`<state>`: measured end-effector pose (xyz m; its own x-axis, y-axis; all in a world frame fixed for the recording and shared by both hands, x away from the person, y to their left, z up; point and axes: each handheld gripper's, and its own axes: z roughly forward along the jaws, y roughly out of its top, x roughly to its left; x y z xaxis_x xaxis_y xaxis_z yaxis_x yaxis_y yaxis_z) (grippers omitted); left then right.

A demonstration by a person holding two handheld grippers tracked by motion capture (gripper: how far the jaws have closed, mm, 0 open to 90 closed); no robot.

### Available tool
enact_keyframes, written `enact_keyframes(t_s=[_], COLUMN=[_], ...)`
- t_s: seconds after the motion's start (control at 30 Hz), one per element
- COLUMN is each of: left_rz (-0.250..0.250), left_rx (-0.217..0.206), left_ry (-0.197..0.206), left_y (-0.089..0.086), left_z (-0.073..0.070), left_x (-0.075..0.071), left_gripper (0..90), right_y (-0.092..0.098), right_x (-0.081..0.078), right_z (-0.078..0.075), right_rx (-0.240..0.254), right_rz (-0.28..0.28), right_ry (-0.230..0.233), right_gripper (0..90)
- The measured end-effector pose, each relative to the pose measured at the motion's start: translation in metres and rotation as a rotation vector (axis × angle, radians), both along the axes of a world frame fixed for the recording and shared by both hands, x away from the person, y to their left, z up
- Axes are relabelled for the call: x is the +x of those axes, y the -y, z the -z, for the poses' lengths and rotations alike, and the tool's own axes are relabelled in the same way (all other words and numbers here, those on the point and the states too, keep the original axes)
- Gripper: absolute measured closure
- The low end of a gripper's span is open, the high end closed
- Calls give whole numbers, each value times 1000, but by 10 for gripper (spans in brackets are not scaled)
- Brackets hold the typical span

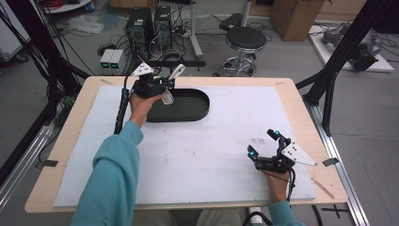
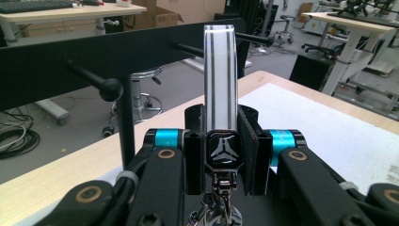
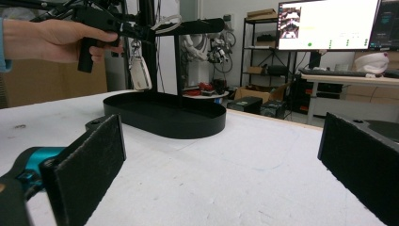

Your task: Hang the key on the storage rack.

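Observation:
My left gripper [image 1: 165, 85] is held up over the left end of a black oval tray [image 1: 200, 112], beside the stand's horizontal bar [image 1: 181, 63]. Its jaws are shut on a white strap with grey stripes [image 2: 220, 70], just above a black emblem piece [image 2: 224, 149] and a metal clasp. The strap's loop [image 1: 177, 71] points up toward the bar and its ball-tipped peg [image 2: 109, 88]. A pale key fob [image 1: 167, 98] hangs below the gripper. My right gripper [image 1: 262, 142] rests on the white mat at the front right, open, with nothing between its pads [image 3: 89, 165].
The right gripper view shows the stand's tray [image 3: 164, 115], post and bar [image 3: 193, 26], with the fob [image 3: 139, 73] dangling above the tray. The white mat [image 1: 226, 136] covers a wooden table. A stool [image 1: 244, 44] and computer boxes stand beyond the far edge.

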<state>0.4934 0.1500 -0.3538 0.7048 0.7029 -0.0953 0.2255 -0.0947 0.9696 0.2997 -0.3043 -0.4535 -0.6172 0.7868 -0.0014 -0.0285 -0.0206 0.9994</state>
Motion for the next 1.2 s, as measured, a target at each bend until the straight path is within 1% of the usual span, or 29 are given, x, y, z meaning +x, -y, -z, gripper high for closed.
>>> enact_keyframes(t_s=[0.13,0.27,0.3,0.37,0.4,0.43,0.53,0.73,0.83,0.93,1.0,1.07,1.13,1.2], left_rz=[-19,-37,-45,-55,-60,-65,-77,-92,-109,-126,-141,-155,-166,-171], left_rx=[-7,-1,-6,-6,-4,7,10,64,119,137,168,188,201,201], left_ry=[4,8,9,11,12,15,16,35,45,43,49,49,51,44], left_y=[0,1,2,2,3,4,5,9,14,18,20,23,25,27], left_z=[1,3,3,4,4,5,7,10,12,14,14,15,17,18], left_x=[2,3,3,4,4,4,5,6,5,5,4,3,4,4], left_gripper=[741,741,741,741,740,741,740,740,740,740,740,739,739,738], right_y=[0,0,0,0,0,0,0,0,0,0,0,0,0,0], right_x=[0,1,0,0,0,0,0,1,1,0,1,1,0,0], right_z=[0,0,1,1,1,1,1,1,1,1,1,1,1,1], right_rx=[2,-1,3,3,3,3,3,3,2,7,5,6,7,11], right_rz=[1,4,1,1,1,1,0,0,-1,-2,-2,-3,-2,-2], right_ry=[-6,-1,-12,-12,-12,-12,-12,-15,-14,-18,-15,-15,-20,-21], right_gripper=[6,6,5,6,6,6,6,6,6,6,6,6,6,6])
